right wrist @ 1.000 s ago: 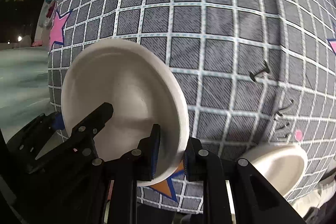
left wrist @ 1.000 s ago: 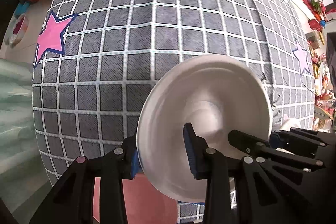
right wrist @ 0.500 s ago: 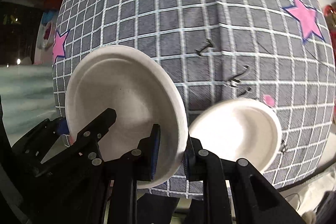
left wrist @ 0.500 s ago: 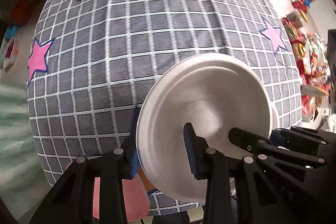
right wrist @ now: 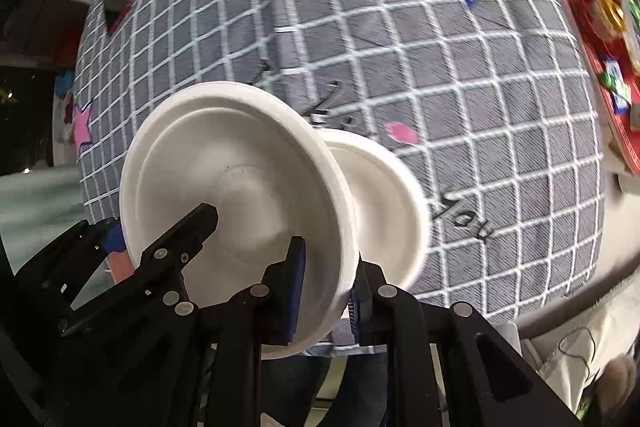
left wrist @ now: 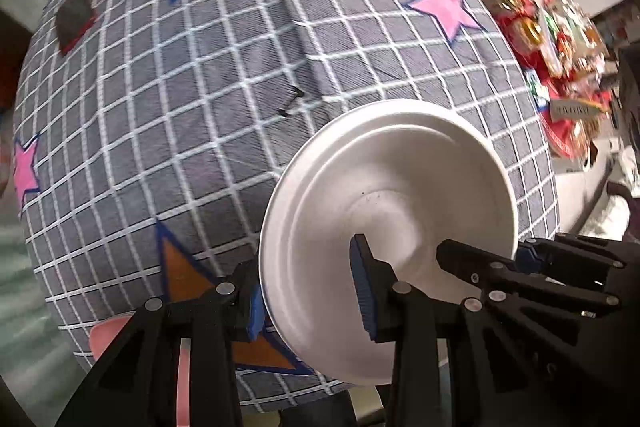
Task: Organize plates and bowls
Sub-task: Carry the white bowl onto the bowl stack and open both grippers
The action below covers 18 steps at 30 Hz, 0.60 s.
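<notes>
White foam plate (right wrist: 240,195), carried rim-first above the checked tablecloth (right wrist: 460,75), is pinched at its edge between the nearly closed pads of both the right gripper (right wrist: 324,291) and the left gripper (left wrist: 312,299). A second plate (right wrist: 384,203) lies on the cloth just behind it, toward the right gripper's side, likely the stacking spot.

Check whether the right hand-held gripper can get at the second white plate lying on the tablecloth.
Probably not yet: the right hand-held gripper is shut on the rim of the held plate, which also hangs in front of part of the second plate.
</notes>
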Tool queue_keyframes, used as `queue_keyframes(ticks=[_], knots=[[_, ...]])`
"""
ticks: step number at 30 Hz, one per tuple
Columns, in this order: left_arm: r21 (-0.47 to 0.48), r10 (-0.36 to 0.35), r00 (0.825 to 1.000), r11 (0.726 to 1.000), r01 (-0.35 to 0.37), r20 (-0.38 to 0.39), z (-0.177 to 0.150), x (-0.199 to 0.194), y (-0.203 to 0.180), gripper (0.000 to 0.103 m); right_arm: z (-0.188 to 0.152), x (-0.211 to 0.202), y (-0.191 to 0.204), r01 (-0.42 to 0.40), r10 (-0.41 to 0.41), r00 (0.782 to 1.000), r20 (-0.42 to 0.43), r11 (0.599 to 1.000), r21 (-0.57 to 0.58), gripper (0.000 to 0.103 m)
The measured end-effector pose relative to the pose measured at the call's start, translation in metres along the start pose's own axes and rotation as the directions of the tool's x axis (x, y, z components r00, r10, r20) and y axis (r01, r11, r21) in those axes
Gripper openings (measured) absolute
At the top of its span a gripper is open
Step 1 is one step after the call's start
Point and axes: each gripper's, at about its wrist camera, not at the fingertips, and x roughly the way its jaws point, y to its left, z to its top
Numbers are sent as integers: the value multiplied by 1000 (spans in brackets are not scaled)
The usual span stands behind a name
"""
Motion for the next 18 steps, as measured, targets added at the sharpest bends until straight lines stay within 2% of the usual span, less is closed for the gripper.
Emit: queue_keyframes(ticks=[6,7,9,11,12,14,17,18], knots=[[40,6,1000,999,-5,-27,-21,24,-24,43,-12,6,-24,20,-19,1000,-16,999,39,22],[38,10,1000,999,-9,-29,-28,30,-27,46,-13,8,-27,22,-21,1000,-18,999,41,22],[31,28,999,999,-28,-21,-29,29,-36,65,-13,10,-31,28,-27,999,-22,999,42,22],[24,33,999,999,-33,0,-33,24,-20,75,-13,11,-34,36,-35,999,-22,999,39,22],[21,34,999,999,-34,8,-32,22,-15,79,-14,9,-37,42,-41,999,-19,998,37,22],[12,44,999,999,-45,17,-32,16,-12,81,-13,8,-40,39,-38,999,-15,999,39,24],[-2,53,999,999,-53,12,-32,13,-12,83,-15,1,-50,44,-44,999,-3,998,51,60],[-4,52,999,999,-52,14,-33,13,-11,84,-15,-1,-53,52,-53,999,8,997,55,67]])
